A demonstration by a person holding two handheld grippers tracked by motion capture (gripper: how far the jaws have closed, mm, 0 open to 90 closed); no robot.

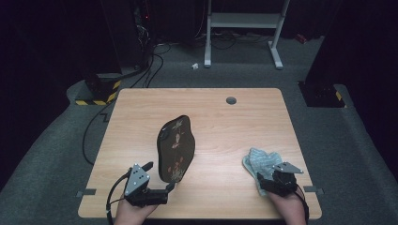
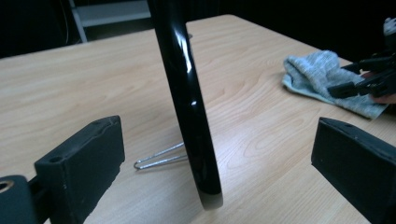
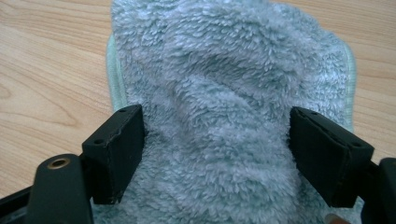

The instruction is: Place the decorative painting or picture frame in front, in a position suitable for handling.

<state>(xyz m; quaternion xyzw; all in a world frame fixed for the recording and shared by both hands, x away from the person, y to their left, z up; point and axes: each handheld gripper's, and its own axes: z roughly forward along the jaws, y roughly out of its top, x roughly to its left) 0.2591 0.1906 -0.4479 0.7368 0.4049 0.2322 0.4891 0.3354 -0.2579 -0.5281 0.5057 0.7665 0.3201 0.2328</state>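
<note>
Plate point(image 1: 176, 147) stands upright on its wire stand mid-worktop point(image 1: 225, 122); left hand-held gripper point(image 1: 170, 186) gapes wide around its rim, right hand-held gripper point(image 1: 261, 180) open over the cloth point(image 1: 261, 161) near the right front corner.

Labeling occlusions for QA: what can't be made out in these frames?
- Black decorated plate: left gripper view is edge-on; top cut off by the frame, painted face hidden.
- Wire stand: mostly behind the plate.
- Grey cloth: right gripper view cuts off its near end; whether the pads press it is unclear.
- Plate's motif: too small in the high view.
</note>
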